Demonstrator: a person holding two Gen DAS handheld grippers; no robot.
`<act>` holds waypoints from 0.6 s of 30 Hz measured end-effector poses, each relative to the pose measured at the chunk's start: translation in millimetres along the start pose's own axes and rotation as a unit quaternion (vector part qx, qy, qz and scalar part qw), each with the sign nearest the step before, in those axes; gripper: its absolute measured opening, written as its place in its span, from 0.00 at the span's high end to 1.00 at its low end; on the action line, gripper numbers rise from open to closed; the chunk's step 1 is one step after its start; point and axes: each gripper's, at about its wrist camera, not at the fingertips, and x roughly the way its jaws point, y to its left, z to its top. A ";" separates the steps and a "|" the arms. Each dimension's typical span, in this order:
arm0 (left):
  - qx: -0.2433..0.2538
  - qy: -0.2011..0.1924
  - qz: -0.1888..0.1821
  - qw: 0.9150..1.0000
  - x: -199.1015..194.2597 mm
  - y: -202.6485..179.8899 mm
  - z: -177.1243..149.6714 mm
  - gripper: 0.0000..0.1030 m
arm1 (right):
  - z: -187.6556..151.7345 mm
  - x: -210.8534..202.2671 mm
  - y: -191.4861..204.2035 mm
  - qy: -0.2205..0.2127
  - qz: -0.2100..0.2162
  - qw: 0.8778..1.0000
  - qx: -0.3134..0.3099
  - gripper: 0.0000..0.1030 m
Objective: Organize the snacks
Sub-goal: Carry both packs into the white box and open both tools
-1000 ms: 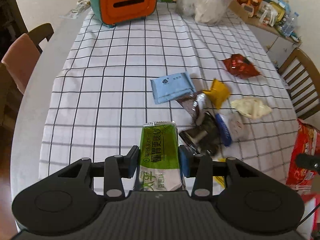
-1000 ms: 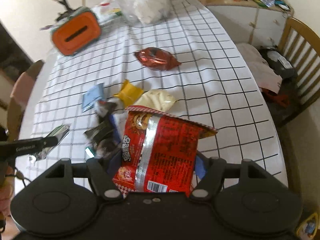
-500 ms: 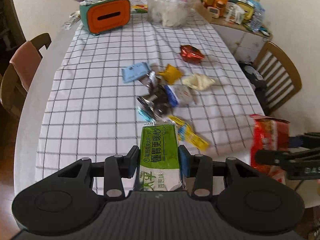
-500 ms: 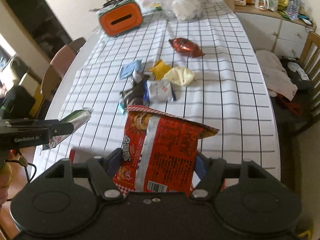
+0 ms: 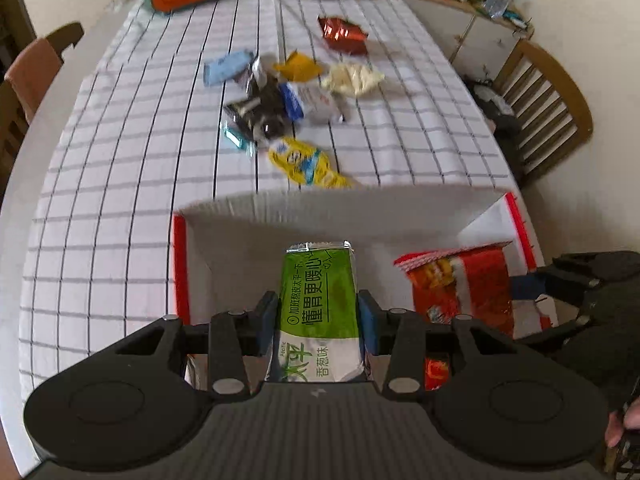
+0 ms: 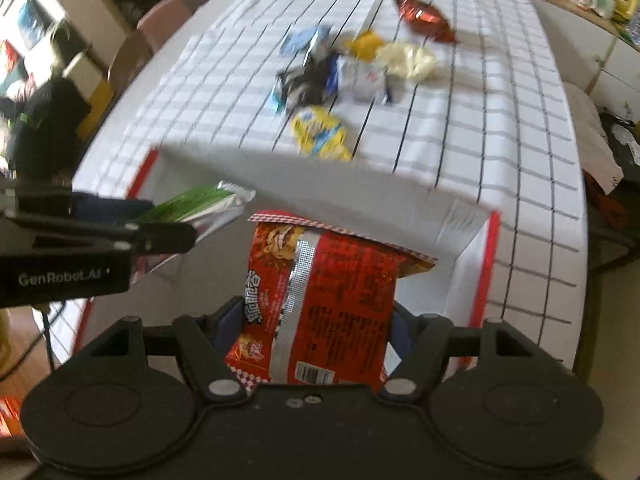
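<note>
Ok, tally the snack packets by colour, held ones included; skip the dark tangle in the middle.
Red: 2, foil packet and noodle pack
Green: 1, green pack
Yellow: 2, plain yellow packet and printed yellow packet
Light blue packet: 1
Cream packet: 1
White-and-blue packet: 1
Total: 8

The tablecloth (image 5: 120, 184) was white with a black grid. The cracker pack (image 5: 320, 304) was green and white, the noodle packet (image 6: 320, 300) red with a silver seam. The box (image 5: 320, 216) was white, apparently red-edged. One loose snack (image 5: 304, 160) was yellow.
</note>
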 end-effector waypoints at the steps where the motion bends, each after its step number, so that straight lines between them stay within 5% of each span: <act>1: -0.002 0.007 0.001 1.000 3.5 -0.9 -1.7 0.60 | -2.2 4.5 1.0 0.005 -0.001 1.000 -0.005 0.31; 18: -0.005 0.137 0.046 0.990 62.7 -6.6 -17.5 0.60 | -25.4 60.3 17.9 0.084 -0.029 0.994 -0.061 0.31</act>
